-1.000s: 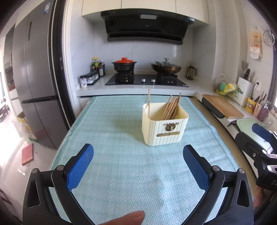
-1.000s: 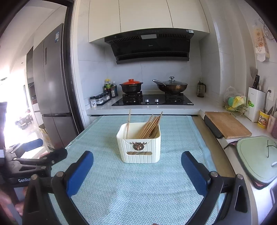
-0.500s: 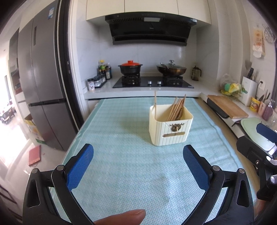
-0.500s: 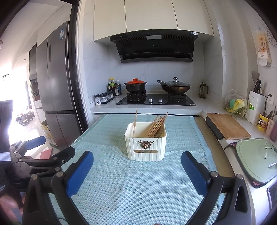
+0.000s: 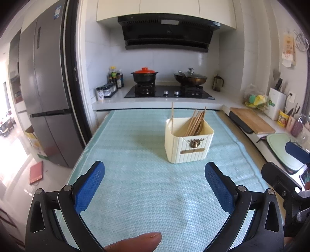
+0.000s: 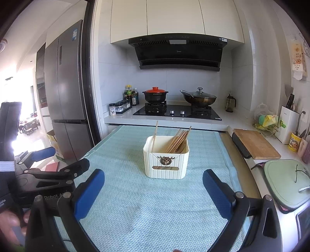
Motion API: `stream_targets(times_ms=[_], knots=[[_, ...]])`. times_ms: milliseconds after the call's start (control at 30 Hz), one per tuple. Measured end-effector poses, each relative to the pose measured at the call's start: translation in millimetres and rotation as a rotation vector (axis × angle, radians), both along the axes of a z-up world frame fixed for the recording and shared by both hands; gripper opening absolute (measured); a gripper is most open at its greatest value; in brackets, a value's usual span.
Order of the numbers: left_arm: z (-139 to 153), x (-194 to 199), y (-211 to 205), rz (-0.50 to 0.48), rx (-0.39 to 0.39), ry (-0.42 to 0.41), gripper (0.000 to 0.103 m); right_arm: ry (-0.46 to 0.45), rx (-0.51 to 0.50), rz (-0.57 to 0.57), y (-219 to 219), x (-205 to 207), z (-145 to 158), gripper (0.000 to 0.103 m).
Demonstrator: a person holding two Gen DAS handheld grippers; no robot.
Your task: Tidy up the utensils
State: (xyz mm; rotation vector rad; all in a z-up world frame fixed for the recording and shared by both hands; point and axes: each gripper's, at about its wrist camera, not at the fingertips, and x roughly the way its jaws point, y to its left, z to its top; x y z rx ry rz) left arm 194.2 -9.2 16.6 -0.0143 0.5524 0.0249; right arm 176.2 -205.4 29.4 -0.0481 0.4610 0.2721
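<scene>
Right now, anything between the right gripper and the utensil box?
Nothing: in the right wrist view only bare teal mat lies between the open right gripper and the cream utensil box holding the chopsticks.

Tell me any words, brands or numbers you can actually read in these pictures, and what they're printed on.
"Robot A", cut off by a blue pad: on the black body of the left gripper, seen from the right wrist.
Range hood logo: too small to read.
Fridge sticker: blurred.
Yellow cup print: unreadable.
Wall hanging: unreadable.
Cream utensil box: only a metal emblem, no text.
</scene>
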Motion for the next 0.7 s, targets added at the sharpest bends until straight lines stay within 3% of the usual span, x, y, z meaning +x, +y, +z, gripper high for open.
stream_targets(times_ms=[700], knots=[[1.5,-3.4,1.3,0.011,0.005,0.001,0.103,-0.017,-0.01,0.015,8.1,-9.0,6.3,0.103]])
